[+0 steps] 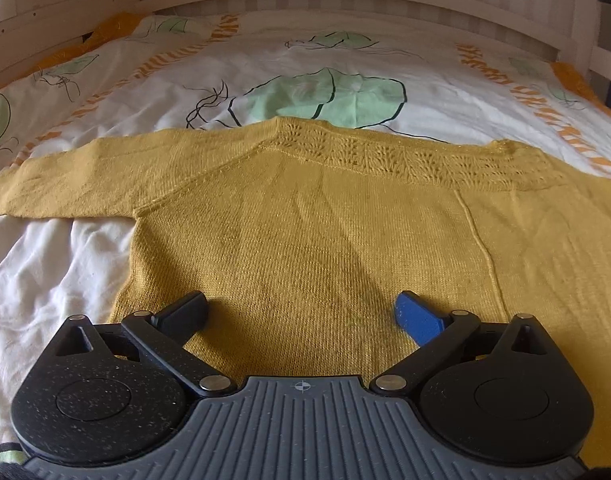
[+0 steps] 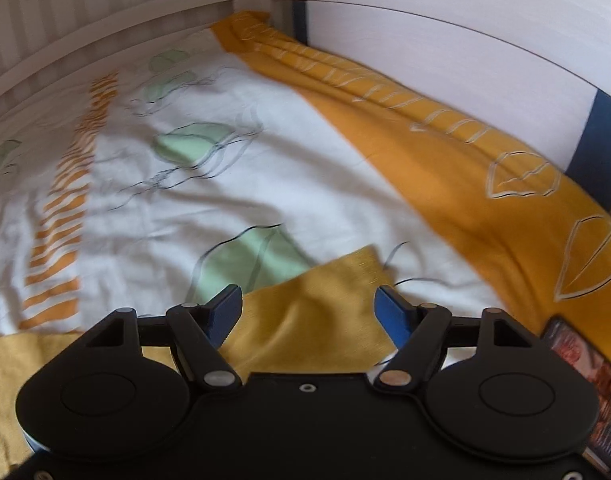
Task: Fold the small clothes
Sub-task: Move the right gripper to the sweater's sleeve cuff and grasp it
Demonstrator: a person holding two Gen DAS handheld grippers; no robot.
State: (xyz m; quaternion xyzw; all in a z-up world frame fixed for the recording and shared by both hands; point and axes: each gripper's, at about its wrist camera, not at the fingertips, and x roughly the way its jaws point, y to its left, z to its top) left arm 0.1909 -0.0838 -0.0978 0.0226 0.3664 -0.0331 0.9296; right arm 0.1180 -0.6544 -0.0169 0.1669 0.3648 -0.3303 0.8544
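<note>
A small mustard-yellow knitted sweater [image 1: 305, 216] lies flat on the bed, lace neckline away from me, one sleeve [image 1: 57, 184] stretched out to the left. My left gripper [image 1: 301, 312] is open over the sweater's lower body, fingers spread wide, holding nothing. In the right wrist view the sweater's other sleeve [image 2: 317, 300] lies between the spread fingers of my right gripper [image 2: 309, 308], cuff end pointing away. That gripper is open; whether the fingers touch the sleeve I cannot tell.
The bed has a white duvet [image 1: 345, 60] with green leaf and orange stripe prints. An orange blanket [image 2: 465, 160] runs along the right side by the white bed frame [image 2: 425, 32]. A phone or card [image 2: 585, 380] lies at the right edge.
</note>
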